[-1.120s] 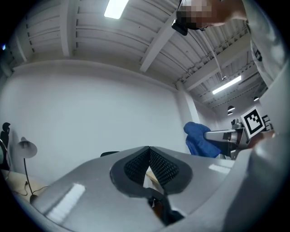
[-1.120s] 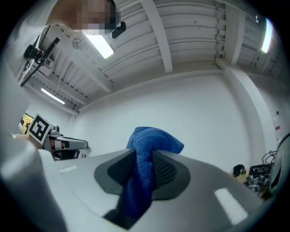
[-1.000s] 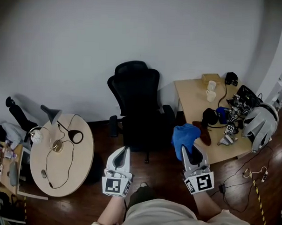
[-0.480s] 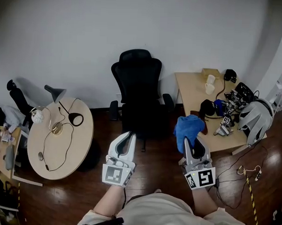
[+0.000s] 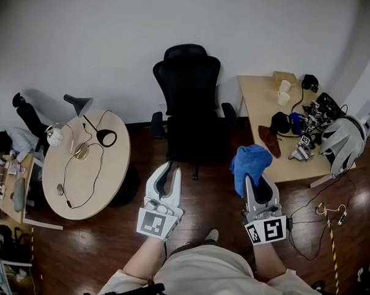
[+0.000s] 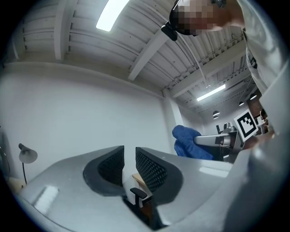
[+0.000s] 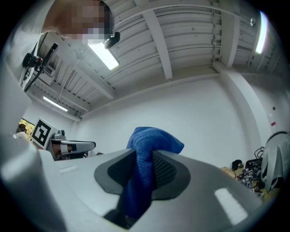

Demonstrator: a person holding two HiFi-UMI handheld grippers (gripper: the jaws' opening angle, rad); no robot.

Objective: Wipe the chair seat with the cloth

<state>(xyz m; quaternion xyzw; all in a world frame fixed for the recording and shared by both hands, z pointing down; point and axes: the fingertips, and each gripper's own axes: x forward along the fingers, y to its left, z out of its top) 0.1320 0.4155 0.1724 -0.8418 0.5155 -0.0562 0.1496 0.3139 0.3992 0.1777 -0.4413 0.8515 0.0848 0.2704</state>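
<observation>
- Cloth (image 5: 250,165) first: blue, bunched, clenched between my right gripper (image 5: 255,182) fingers, the loose end flopping over the tips. It is up in the air, not on anything, so I judge I'm carrying it in.
- The chair seat (image 5: 188,141) sits ahead and to the left of the cloth, apart from it. No wiping yet.
- My left gripper (image 5: 172,169) is level with the right, fingers drawn almost together with only a slit between, grasping nothing. Probably just idle while the right works.
- The round surface (image 5: 86,164) lies off to the left and the cluttered surface (image 5: 260,98) to the right, both out of my way.
</observation>
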